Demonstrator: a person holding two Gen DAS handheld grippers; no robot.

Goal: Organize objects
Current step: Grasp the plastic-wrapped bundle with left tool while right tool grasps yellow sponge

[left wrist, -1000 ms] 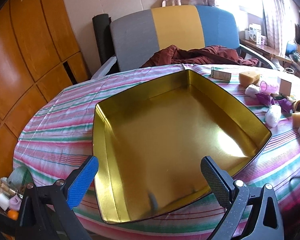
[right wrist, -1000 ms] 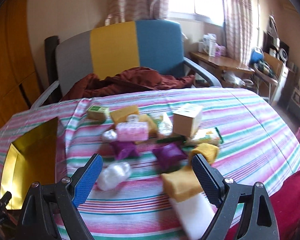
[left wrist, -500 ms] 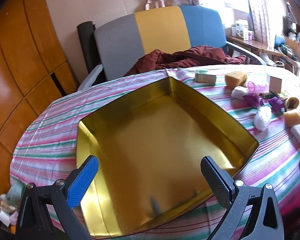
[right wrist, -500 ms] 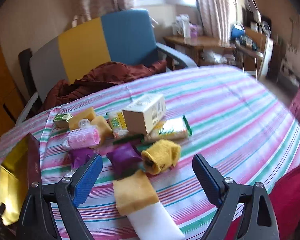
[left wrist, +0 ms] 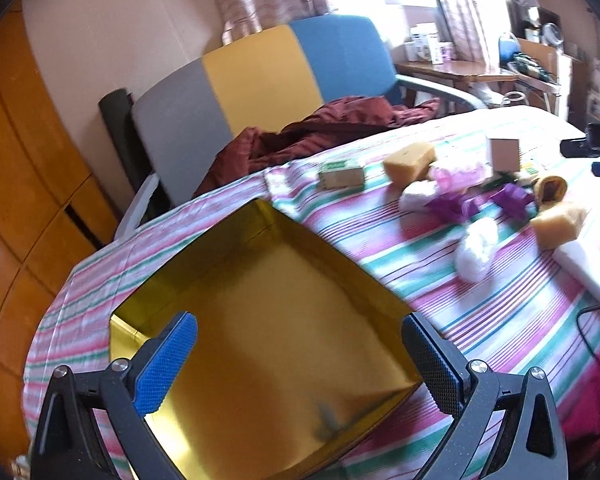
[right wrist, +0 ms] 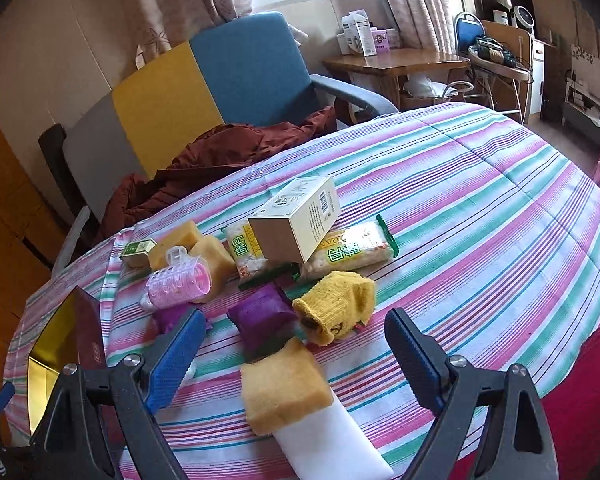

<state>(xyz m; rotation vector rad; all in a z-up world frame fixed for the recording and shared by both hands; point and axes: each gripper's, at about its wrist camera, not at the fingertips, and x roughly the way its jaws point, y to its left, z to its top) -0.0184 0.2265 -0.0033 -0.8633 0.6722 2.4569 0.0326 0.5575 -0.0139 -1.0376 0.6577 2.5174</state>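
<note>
left gripper [left wrist: 300,360] held level, jaws spread wide, nothing between blue pad and black pad. right gripper [right wrist: 296,354] likewise wide open, fingers pointing forward and slightly down, empty, both well apart.

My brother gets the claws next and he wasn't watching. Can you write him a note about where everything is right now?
Left claw: open, holding nothing, over the gold square metal tin.
Right claw: open, holding nothing, over the yellow sponge on the white foam block.
On the striped tablecloth: pink hair roller, purple pouch, yellow rolled sock, cardboard box.
Done: nothing in the tin.
Left: all of it.
</note>
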